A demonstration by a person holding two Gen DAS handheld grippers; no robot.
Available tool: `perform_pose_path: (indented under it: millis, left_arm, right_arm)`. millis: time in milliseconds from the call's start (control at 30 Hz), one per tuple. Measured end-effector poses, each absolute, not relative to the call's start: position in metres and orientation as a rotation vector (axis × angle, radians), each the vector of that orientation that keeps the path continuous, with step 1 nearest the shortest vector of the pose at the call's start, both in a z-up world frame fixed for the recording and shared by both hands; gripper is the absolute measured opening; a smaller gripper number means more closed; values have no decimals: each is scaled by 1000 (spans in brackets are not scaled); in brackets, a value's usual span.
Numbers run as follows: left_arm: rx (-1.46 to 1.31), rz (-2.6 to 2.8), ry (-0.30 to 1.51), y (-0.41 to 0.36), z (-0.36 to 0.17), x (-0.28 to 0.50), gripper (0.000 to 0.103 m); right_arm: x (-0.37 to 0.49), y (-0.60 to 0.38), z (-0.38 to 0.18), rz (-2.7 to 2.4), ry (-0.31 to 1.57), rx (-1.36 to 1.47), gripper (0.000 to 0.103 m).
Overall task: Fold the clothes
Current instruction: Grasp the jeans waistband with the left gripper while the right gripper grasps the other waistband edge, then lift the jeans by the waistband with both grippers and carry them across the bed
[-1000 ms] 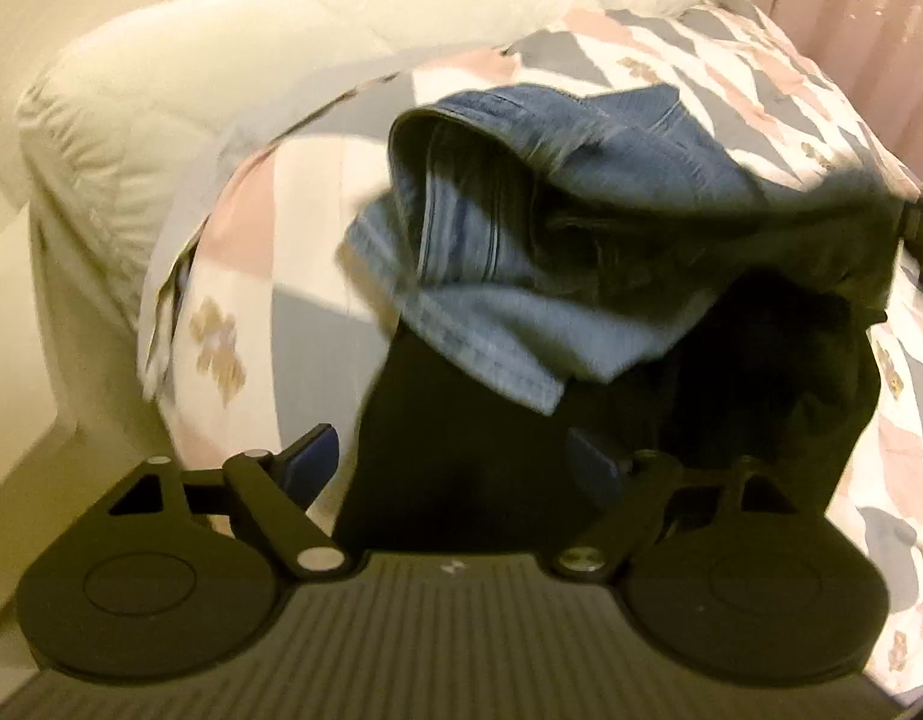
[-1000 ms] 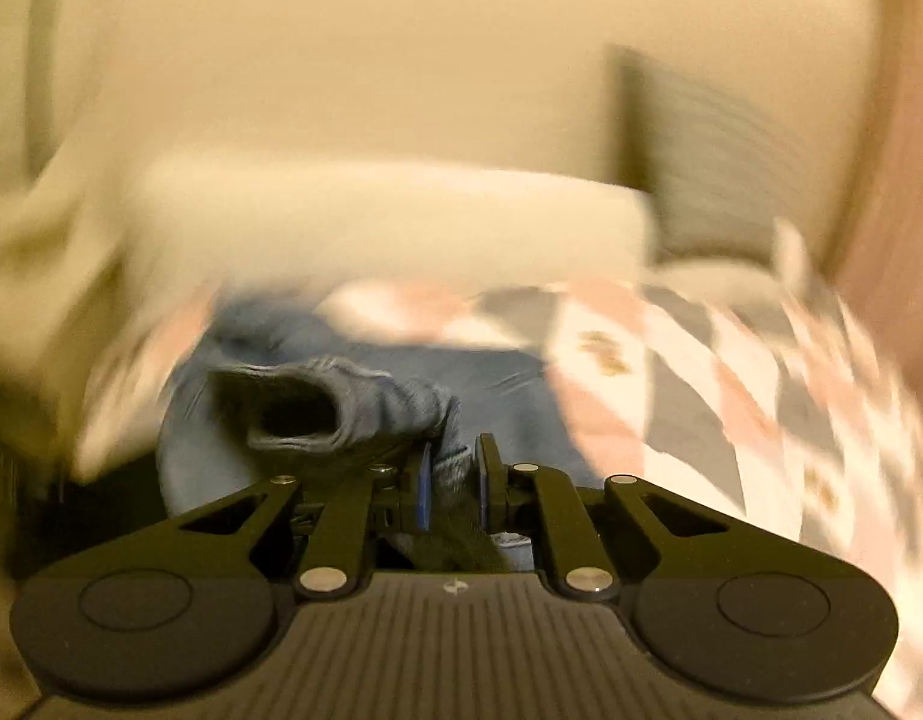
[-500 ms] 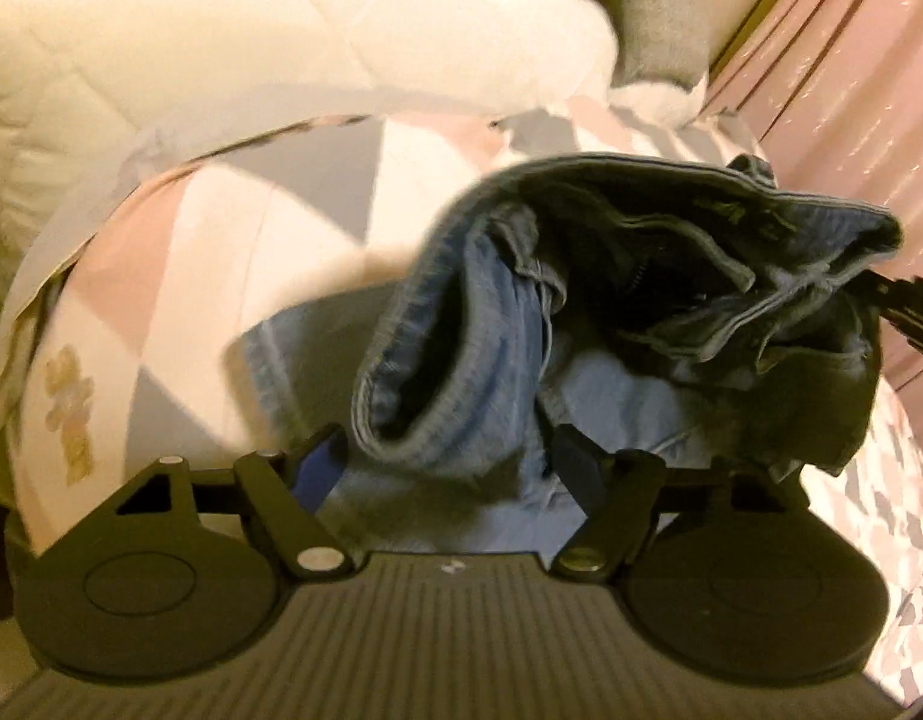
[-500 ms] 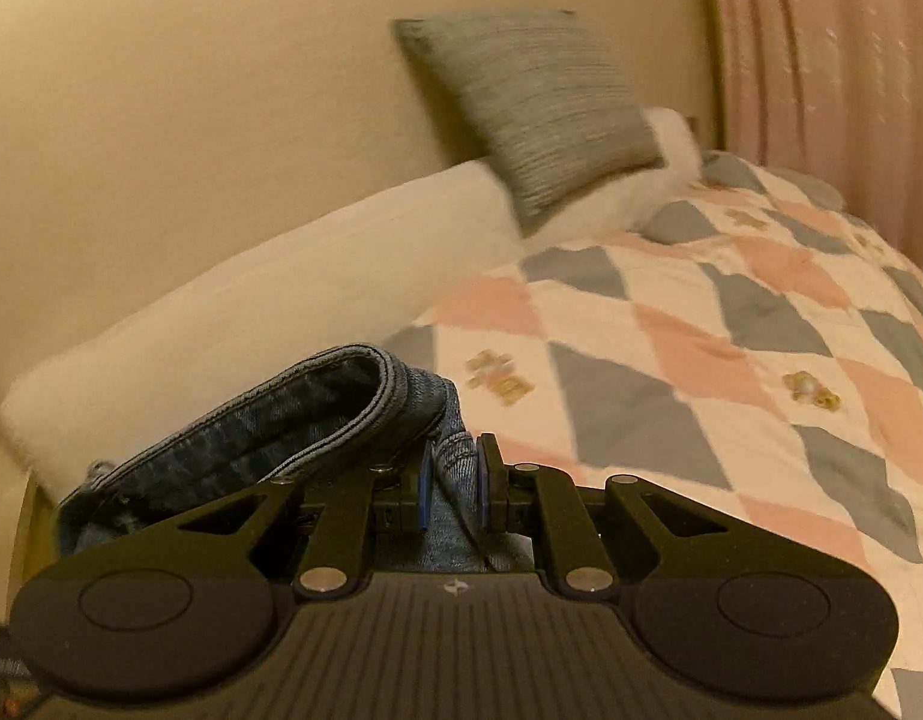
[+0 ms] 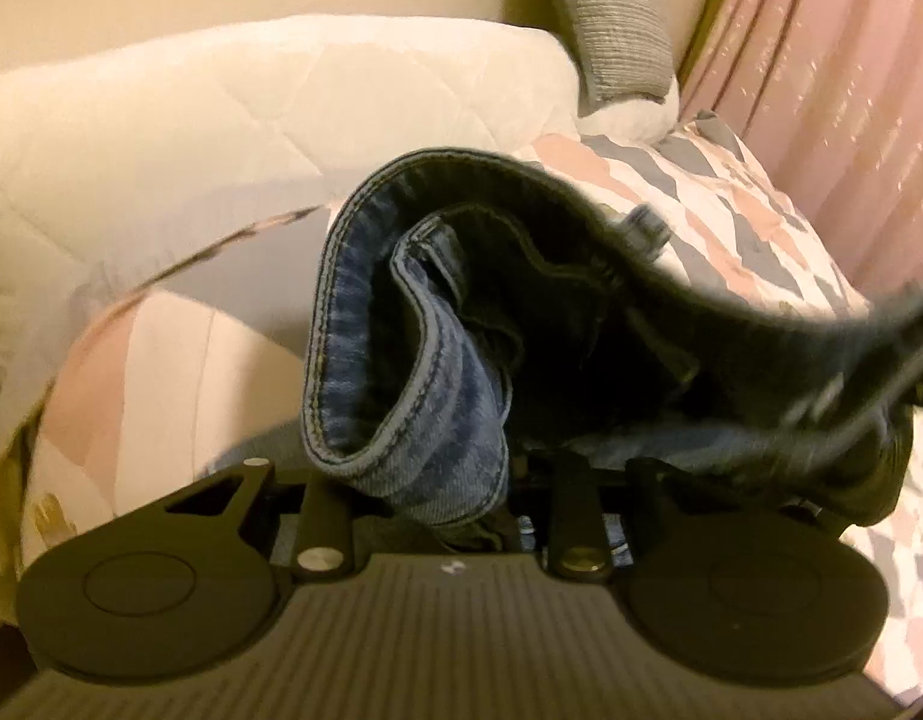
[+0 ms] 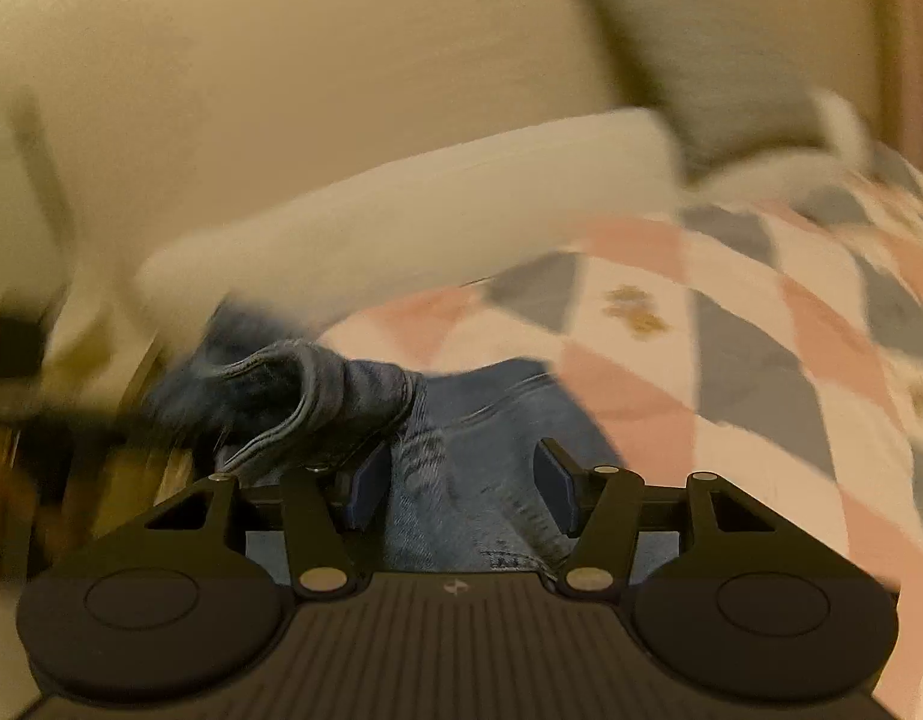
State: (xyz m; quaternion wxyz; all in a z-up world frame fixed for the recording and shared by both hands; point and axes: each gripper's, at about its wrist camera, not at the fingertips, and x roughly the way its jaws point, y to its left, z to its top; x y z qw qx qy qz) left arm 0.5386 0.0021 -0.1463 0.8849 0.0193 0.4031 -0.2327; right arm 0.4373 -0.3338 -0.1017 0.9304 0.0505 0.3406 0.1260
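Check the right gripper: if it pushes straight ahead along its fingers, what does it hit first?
Most likely the blue denim jeans: the fabric already lies between the open blue-padded fingers of the right gripper. Beyond them comes the pink, grey and white diamond-patterned quilt. The view is motion-blurred, so depth is uncertain.

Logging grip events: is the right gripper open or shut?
Open. The right gripper's blue pads stand well apart, with the jeans lying loose between them.

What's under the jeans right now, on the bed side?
Under the jeans lies the pink, grey and white diamond-patterned quilt, visible all around them. Whatever sits directly beneath the denim is covered, and the left gripper's jaws are buried in the fabric.
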Motion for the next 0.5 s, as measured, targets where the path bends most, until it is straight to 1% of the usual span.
perform_pose_path:
  millis: [133, 167, 200, 233, 367, 400, 433, 467, 500]
  left_arm:
    - [75, -490, 829, 1, -144, 536, 24]
    - [80, -492, 828, 1, -145, 535, 24]
    - [85, -498, 826, 1, -144, 535, 24]
    - [90, -504, 825, -1, -144, 535, 24]
    - [109, -519, 826, 0, -146, 537, 24]
    - [112, -522, 827, -1, -148, 537, 24]
    - [115, -525, 828, 0, -149, 537, 24]
    - [117, -528, 831, 0, -150, 537, 24]
    - [120, -532, 834, 0, -151, 538, 24]
  right_arm:
    - [426, -297, -103, 406, 742, -194, 57]
    - [422, -285, -106, 434, 751, -276, 60]
    - [416, -273, -109, 456, 755, -358, 67]
    - [410, -261, -115, 473, 748, -437, 71]
    - [392, -214, -152, 443, 695, -743, 73]
    - [388, -201, -165, 415, 669, -837, 64]
    - [385, -191, -176, 379, 636, -920, 44]
    - [386, -185, -183, 334, 618, -955, 32]
    - [390, -184, -181, 295, 625, -915, 4]
